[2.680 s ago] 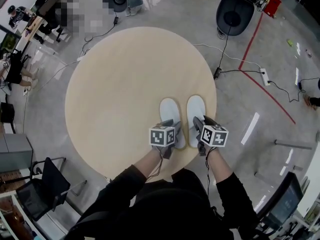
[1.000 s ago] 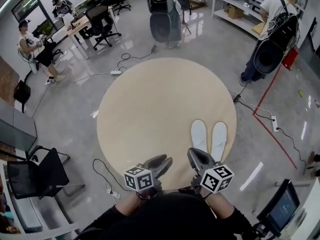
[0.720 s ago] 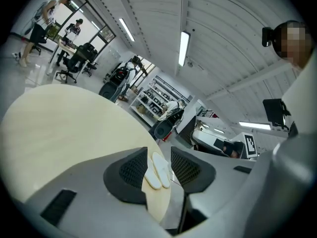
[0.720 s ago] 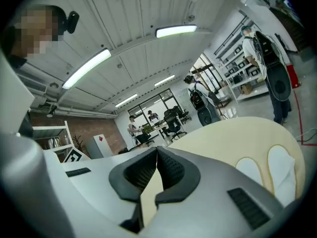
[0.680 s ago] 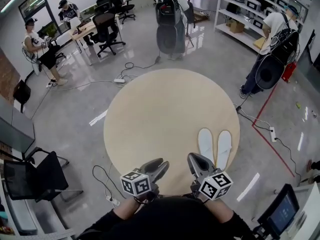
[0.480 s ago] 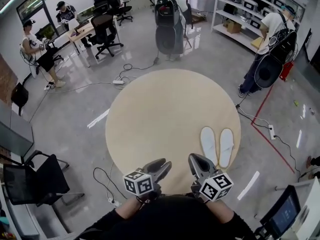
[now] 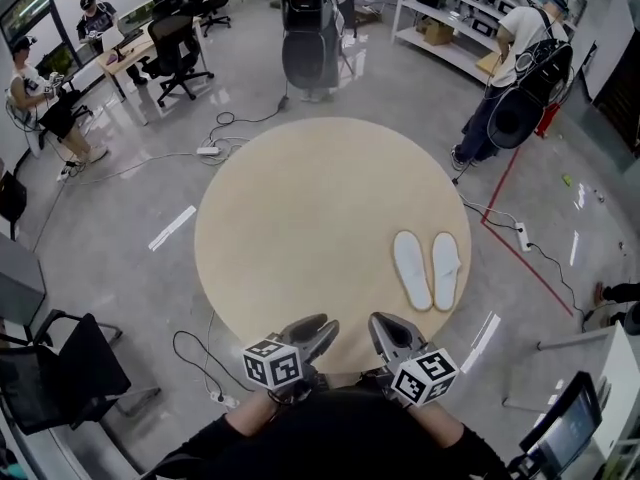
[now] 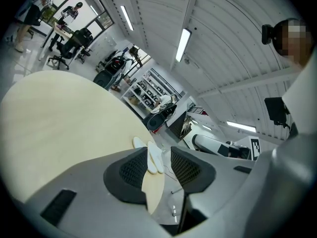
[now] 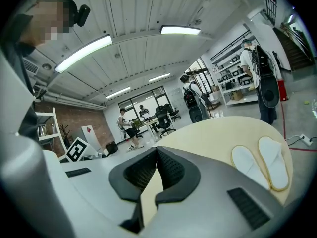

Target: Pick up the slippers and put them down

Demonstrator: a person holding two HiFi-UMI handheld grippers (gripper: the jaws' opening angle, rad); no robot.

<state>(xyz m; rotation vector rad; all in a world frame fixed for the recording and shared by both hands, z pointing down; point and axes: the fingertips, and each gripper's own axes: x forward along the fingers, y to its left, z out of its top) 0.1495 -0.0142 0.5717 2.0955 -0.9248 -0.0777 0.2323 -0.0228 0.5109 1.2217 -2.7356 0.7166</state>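
Slippers (image 7: 427, 268): white pair, side by side on the round tabletop (image 7: 300, 218), near its right edge.
Left hand-held gripper (image 7: 312, 332): released, jaws apart, empty.
Right hand-held gripper (image 7: 384, 330): clenched, empty.

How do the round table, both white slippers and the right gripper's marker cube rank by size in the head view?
1. Round table: largest by far.
2. Inner slipper and outer slipper: alike, not ranked.
3. Marker cube on the right gripper: similar area to one slipper, but nearer the camera, so unsure.
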